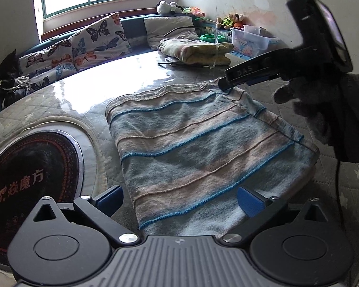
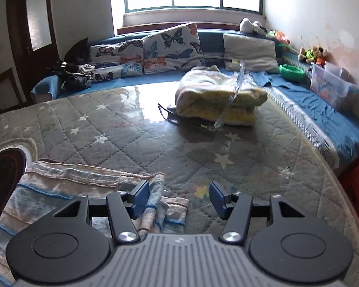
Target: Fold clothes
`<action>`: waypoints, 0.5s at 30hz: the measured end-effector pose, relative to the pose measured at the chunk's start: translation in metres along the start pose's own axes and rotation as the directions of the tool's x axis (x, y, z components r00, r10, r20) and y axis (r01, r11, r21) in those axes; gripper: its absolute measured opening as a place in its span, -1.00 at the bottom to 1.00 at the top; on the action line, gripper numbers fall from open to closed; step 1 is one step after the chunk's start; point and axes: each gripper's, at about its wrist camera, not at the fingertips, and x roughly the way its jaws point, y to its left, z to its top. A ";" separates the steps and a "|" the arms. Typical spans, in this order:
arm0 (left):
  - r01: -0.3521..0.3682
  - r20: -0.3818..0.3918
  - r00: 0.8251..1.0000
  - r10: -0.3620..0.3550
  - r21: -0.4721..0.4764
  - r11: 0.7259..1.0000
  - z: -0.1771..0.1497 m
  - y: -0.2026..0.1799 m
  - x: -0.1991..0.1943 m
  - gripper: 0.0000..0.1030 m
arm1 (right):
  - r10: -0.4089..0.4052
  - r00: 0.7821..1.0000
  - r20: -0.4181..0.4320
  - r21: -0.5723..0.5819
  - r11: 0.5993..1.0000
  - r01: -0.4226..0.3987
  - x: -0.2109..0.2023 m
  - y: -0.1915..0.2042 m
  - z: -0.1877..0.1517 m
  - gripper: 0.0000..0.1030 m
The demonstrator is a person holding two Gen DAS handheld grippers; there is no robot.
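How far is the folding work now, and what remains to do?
The striped garment already lies flat as a folded rectangle on the table. Both the left gripper and the right gripper have open jaws and hold nothing. A last fold or tidying of the rumpled corner may remain.

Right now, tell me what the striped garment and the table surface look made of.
Striped garment: soft knit, probably cotton or wool blend; fuzzy matte nap, raised stitched ridges. Table surface: quilted star-print fabric under what seems a clear glossy sheet, glass or plastic; it mirrors the window's glare.
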 end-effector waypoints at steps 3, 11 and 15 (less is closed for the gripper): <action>-0.006 0.006 1.000 0.006 -0.002 1.000 -0.001 0.000 -0.003 1.00 | -0.005 1.000 0.023 -0.014 1.000 0.006 -0.015 0.002 -0.004 0.11; -0.011 0.023 1.000 0.012 -0.009 1.000 -0.012 0.004 -0.017 1.00 | 0.003 0.997 0.079 -0.002 1.000 -0.003 -0.070 0.012 -0.031 0.24; -0.018 0.029 0.999 0.019 -0.015 1.000 -0.018 0.005 -0.026 1.00 | -0.001 0.995 0.100 0.003 1.000 0.001 -0.092 0.020 -0.046 0.28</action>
